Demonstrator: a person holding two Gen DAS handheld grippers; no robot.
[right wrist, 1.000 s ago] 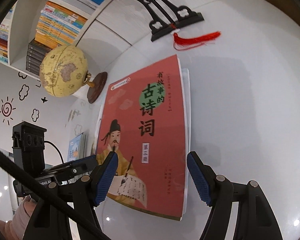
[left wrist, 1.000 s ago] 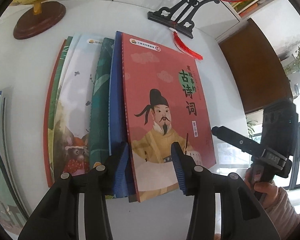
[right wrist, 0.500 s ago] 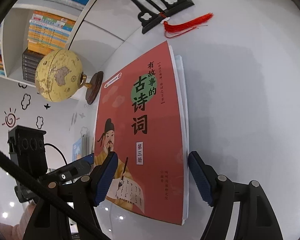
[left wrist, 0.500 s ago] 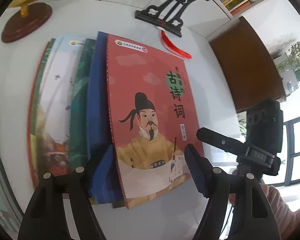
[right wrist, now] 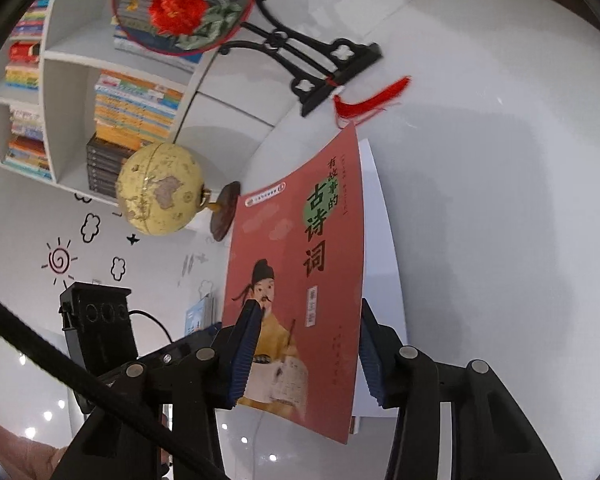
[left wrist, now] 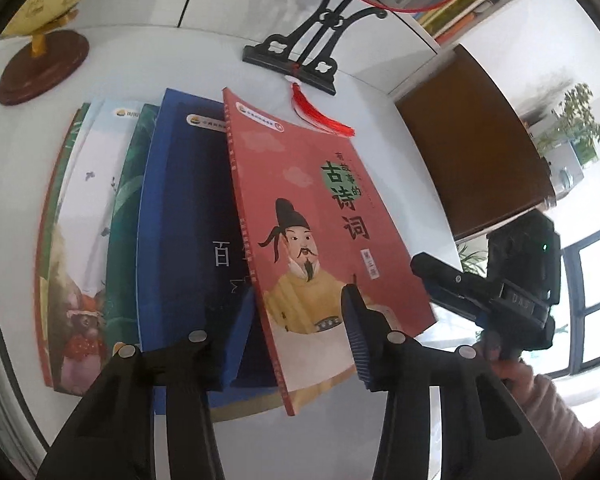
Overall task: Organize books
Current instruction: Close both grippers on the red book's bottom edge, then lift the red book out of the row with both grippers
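Both grippers have just been closing: left gripper (left wrist: 296, 332) and right gripper (right wrist: 304, 356) clamp the raised salmon-red paperback poetry book (left wrist: 324, 240), beside the dark blue paperback (left wrist: 184, 240).

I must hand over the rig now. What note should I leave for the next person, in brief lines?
Left hand-held gripper: jaws just closed, pinching the red book at its near edge, lifted aslant.
Right hand-held gripper: jaws just closing, same book between them; grip unclear.
Blue book and the other books lie overlapped on the white table.
Done: red book raised.
Left: gather all into one pile.
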